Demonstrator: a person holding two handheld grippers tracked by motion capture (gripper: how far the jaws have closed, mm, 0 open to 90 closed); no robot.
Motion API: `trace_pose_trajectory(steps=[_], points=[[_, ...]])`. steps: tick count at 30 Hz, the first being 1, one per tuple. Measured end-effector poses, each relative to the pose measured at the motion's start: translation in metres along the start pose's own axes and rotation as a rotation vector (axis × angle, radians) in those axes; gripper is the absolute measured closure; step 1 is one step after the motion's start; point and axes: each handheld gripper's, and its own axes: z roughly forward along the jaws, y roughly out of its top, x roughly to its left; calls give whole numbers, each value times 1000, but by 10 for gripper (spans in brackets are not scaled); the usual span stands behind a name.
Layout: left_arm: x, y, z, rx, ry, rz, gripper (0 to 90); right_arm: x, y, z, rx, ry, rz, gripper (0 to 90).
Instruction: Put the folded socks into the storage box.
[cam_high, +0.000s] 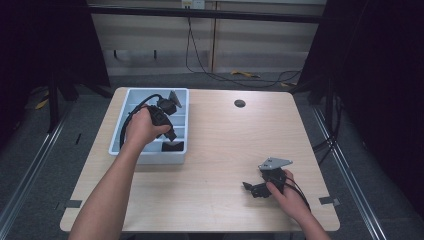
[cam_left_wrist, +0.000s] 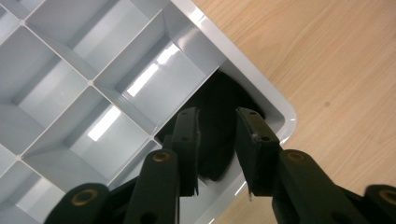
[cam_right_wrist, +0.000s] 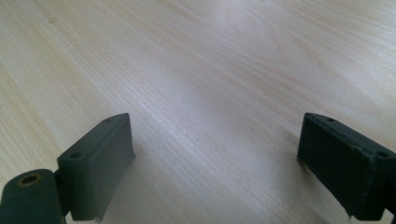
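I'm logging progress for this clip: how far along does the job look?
Done, apparently: one black object lies in a corner compartment of the grey tray; the compartments beside it are bare. In hand: the left claw hangs over that object, jaws apart; placing or picking, I cannot tell. Left: unclear; the right claw is open over bare table.

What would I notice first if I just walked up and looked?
Probably the pale blue divided tray at the table's far left, with the left gripper reaching into its corner compartment, where a black object lies between the parted jaws. Next, the right gripper near the front right, wide open over bare wood.
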Motion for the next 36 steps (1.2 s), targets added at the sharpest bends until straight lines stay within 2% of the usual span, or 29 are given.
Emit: trace_pose_trajectory(steps=[9, 10, 16, 19, 23, 27, 30, 36], points=[[-3, -2, -9, -38, 7, -17, 497, 0, 0, 0, 0, 0, -1, 97], [-3, -3, -10, -46, -2, -25, 467, 0, 0, 0, 0, 0, 0, 97], [-4, -5, -14, -52, -6, -28, 351, 0, 0, 0, 0, 0, 0, 97], [-5, -8, -18, -69, -19, -33, 322, 0, 0, 0, -1, 0, -1, 97], [-5, -10, -19, -65, -23, -31, 288, 0, 0, 0, 1, 0, 0, 97], [-5, -14, -21, -68, -28, -42, 262, 0, 0, 0, 0, 0, -1, 97], [-5, -19, -21, -72, -46, -55, 237, 0, 0, 0, -1, 0, -2, 97], [-6, -27, -24, -90, -42, -65, 227, 0, 0, 0, 0, 1, -1, 97]])
